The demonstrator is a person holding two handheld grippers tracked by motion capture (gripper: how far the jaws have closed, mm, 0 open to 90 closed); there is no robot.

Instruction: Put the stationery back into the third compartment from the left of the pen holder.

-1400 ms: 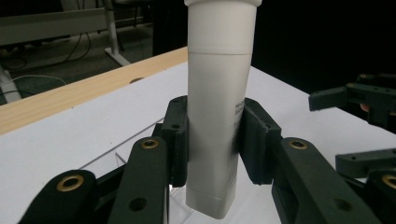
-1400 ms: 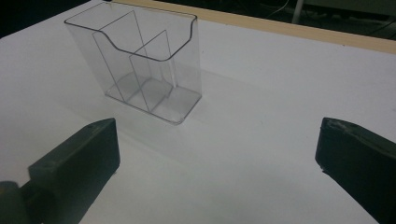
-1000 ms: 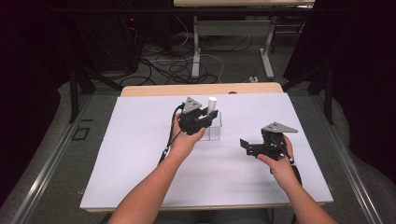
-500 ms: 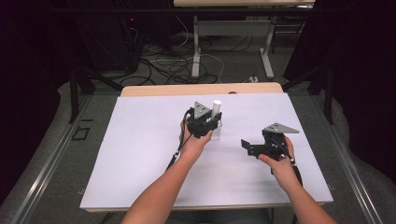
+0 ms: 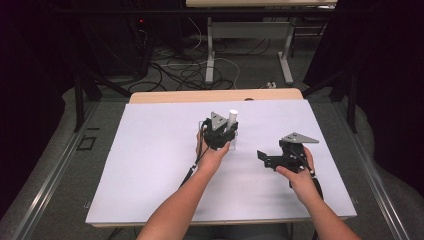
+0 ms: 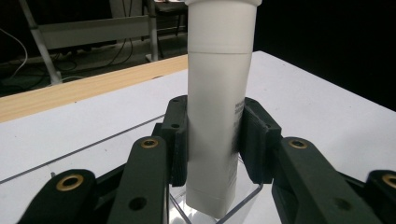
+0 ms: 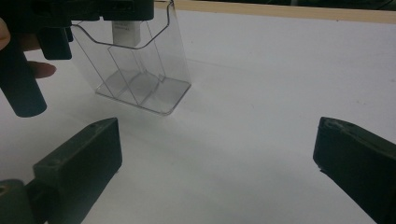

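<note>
My right tool hovers nearest me over the white desk, jaws spread with nothing between them; farther off, my left tool pinches the white tube upright, its lower end inside the clear plastic holder standing on the desk.

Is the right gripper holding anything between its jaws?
No: in the right gripper view the right gripper has its jaws wide apart, with bare white table cover between them.
</note>
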